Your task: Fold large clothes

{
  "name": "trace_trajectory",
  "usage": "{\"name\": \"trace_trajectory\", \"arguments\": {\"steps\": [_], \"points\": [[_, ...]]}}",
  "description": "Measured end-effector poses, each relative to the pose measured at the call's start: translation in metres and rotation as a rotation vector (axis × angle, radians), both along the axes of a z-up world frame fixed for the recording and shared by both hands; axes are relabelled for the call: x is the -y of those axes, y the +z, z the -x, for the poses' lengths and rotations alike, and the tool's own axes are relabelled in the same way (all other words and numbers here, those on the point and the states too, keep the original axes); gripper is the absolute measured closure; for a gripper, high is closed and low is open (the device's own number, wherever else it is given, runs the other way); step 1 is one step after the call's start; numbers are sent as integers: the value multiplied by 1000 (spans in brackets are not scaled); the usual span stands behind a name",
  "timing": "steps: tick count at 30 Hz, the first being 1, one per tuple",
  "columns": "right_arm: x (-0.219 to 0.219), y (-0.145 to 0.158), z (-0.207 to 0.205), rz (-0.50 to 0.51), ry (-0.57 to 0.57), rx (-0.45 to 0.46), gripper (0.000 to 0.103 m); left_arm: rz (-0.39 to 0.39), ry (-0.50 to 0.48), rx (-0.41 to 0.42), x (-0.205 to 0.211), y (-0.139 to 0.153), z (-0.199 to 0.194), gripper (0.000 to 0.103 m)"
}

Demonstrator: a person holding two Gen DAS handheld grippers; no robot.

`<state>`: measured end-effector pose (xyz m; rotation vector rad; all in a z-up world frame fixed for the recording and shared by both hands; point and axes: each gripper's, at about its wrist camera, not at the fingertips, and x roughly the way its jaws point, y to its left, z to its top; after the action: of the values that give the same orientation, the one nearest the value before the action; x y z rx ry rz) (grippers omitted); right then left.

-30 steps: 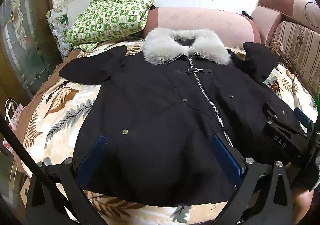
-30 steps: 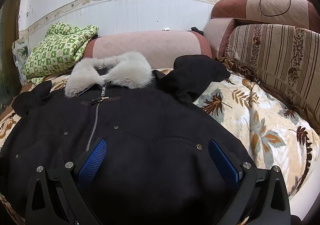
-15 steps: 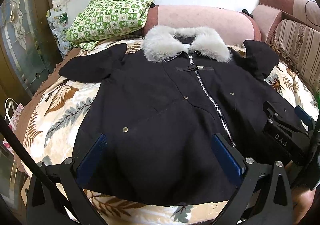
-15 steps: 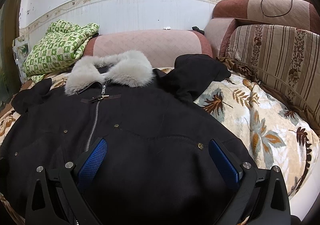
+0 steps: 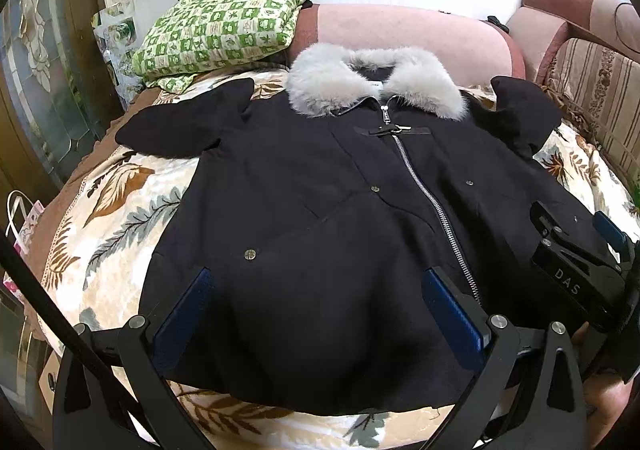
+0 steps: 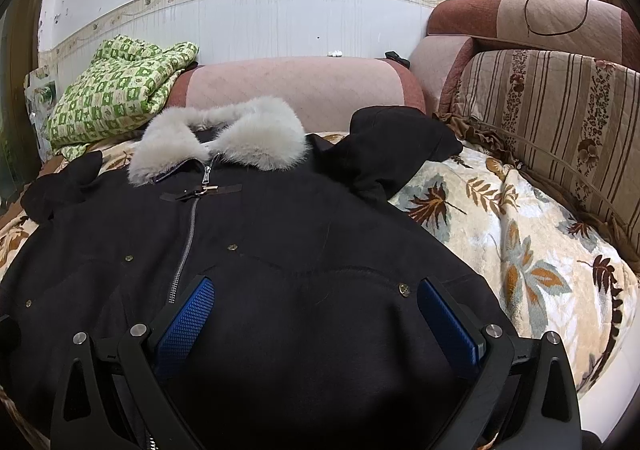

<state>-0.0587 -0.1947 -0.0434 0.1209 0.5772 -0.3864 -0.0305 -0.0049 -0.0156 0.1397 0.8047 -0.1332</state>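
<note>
A large black coat with a grey fur collar and a silver zip lies front up and spread flat on a leaf-patterned bedspread. Both sleeves are folded short beside the shoulders. My left gripper is open and empty, hovering over the coat's lower left front near the hem. My right gripper is open and empty over the coat at its lower right front; its body also shows at the right of the left wrist view. The fur collar lies at the far end.
A folded green checked quilt lies at the far left by the wall. A pink bolster runs behind the collar. Striped cushions line the right side. A glass door stands left of the bed.
Both grippers have drifted slightly, so the coat sits a little differently in view. The jaws have stayed open and the coat has not moved.
</note>
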Motion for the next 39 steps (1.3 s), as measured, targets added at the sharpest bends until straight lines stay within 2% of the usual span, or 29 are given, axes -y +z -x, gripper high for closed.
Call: {"name": "trace_trajectory", "arguments": {"steps": [16,23,27,33,35,39], "points": [[-2,0,-1,6,3,-5,1,21,10,-8,-4,1,-5,0],[-6,-2,-2,17,10,-12,1,127,24,-26,-24,9,-10,0],[-10,4,-4,18,35,-22,1,145,57,-17,-47,20,-18,0],[-14,39,-9,13,99,37,1,87,107,6,-99,49,-51,0],[-16,46,-17,37,117,45,1,100,161,25,-124,59,-71,0],[-17,51,-40,94,121,51,1,175,278,51,-184,73,-126,0]]}}
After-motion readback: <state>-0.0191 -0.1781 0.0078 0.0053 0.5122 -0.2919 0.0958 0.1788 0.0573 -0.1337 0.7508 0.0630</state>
